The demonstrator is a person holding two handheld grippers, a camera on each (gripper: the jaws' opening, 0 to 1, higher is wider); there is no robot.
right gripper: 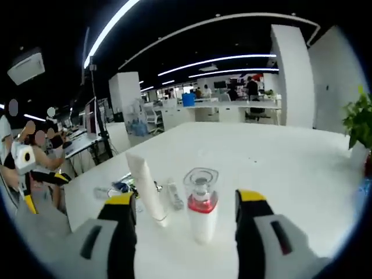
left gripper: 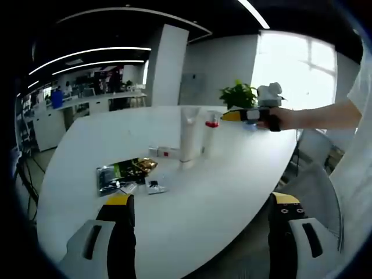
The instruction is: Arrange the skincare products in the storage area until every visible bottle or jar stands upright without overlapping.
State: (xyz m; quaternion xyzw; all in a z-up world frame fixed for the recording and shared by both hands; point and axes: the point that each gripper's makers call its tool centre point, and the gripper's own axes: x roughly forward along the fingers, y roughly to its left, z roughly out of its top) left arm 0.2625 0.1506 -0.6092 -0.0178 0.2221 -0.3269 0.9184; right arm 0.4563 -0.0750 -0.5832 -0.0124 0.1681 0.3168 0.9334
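1. Our left gripper (left gripper: pixel 200 209), at the bottom of its view, has its jaws wide apart, holding nothing.
2. Our right gripper (right gripper: pixel 186 203) is spread around the red-collared bottle (right gripper: pixel 201 204), not touching it.
3. Mid-frame, the tube (right gripper: pixel 148 189) stands upright beside the bottle on the table (right gripper: pixel 279 157).
4. Packets (left gripper: pixel 125 171) lie lower left.

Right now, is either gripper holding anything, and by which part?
Nothing held. The right gripper stands open around the red-banded bottle without touching; the left gripper is open over the table.

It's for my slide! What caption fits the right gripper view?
Open right gripper reaching for a red-banded bottle beside an upright white tube on the white table.
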